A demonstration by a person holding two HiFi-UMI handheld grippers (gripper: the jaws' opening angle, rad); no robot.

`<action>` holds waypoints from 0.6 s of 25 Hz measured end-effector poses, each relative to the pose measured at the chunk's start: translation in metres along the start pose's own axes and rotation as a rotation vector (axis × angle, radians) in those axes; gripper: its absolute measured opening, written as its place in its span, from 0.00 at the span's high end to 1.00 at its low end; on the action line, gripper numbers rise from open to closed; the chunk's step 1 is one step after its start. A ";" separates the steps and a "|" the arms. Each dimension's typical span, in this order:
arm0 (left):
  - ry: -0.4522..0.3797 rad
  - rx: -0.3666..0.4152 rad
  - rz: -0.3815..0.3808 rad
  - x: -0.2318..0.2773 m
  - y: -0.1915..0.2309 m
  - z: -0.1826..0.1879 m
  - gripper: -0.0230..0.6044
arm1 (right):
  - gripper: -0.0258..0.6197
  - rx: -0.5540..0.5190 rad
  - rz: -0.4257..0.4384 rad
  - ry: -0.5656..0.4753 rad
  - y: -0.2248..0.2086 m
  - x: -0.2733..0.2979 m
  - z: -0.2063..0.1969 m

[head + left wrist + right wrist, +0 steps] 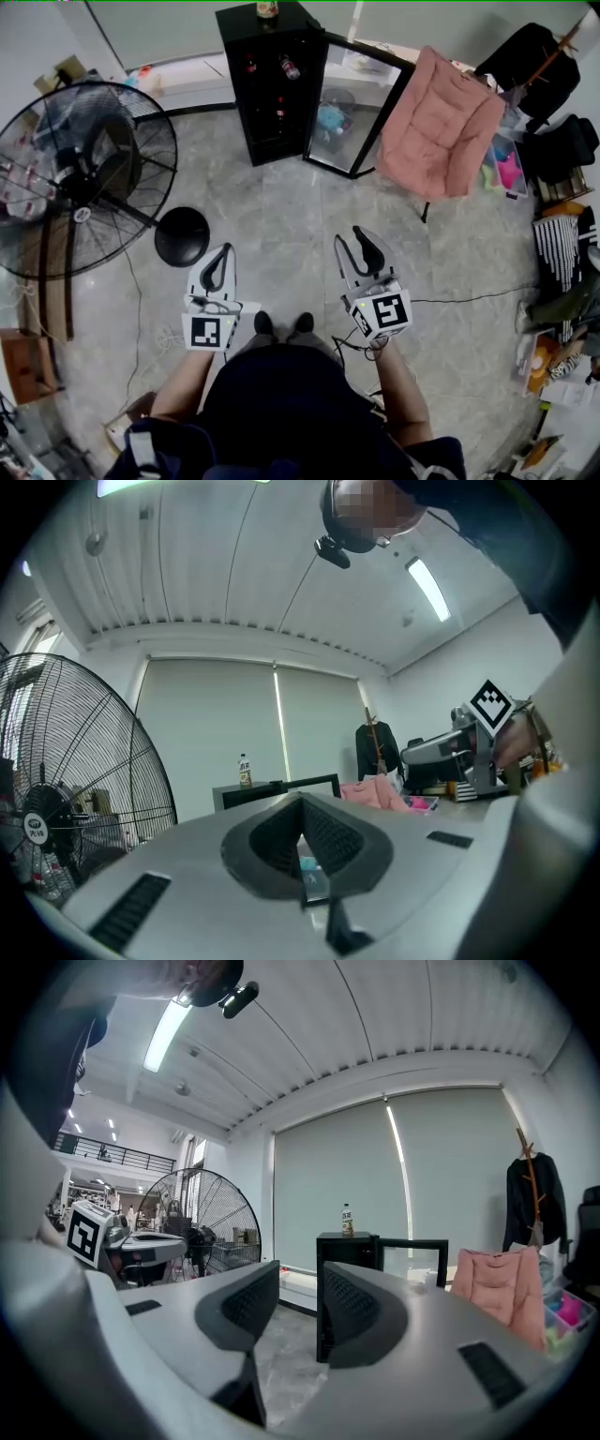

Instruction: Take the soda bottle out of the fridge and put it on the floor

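A small black fridge [272,89] stands across the grey floor with its glass door [361,108] swung open to the right. Bottles show on its shelves, one of them a soda bottle [289,67] near the top. Another bottle [267,8] stands on the fridge's roof, and is also seen as that bottle [347,1220] in the right gripper view. My left gripper [223,251] is held low in front of me, jaws together and empty. My right gripper [357,238] is beside it with a gap between its jaws and nothing in them. Both are far from the fridge.
A large floor fan [80,178] with a round base [182,236] stands to the left. A pink folding chair [441,122] sits right of the fridge door, with dark coats on a rack [539,66] behind it. A cable [469,298] crosses the floor on the right.
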State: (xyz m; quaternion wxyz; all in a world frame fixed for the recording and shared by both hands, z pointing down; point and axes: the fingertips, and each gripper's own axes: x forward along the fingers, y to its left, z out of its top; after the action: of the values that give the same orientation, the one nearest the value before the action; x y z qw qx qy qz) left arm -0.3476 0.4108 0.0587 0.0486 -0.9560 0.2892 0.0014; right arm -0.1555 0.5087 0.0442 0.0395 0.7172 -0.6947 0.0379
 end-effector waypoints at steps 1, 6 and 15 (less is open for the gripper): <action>0.004 0.000 -0.001 0.000 0.000 -0.001 0.93 | 0.68 0.002 0.006 -0.004 0.001 0.001 0.001; 0.016 -0.006 0.001 -0.003 -0.002 -0.002 0.93 | 0.49 0.006 0.032 -0.016 0.005 0.003 0.002; 0.025 0.003 0.005 -0.004 -0.003 -0.005 0.93 | 0.39 0.028 0.065 -0.012 0.003 0.006 0.001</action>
State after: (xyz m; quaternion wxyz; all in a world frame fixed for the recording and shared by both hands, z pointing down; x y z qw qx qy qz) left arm -0.3490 0.4151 0.0638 0.0462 -0.9552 0.2922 -0.0109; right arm -0.1586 0.5027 0.0437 0.0239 0.6948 -0.7175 0.0445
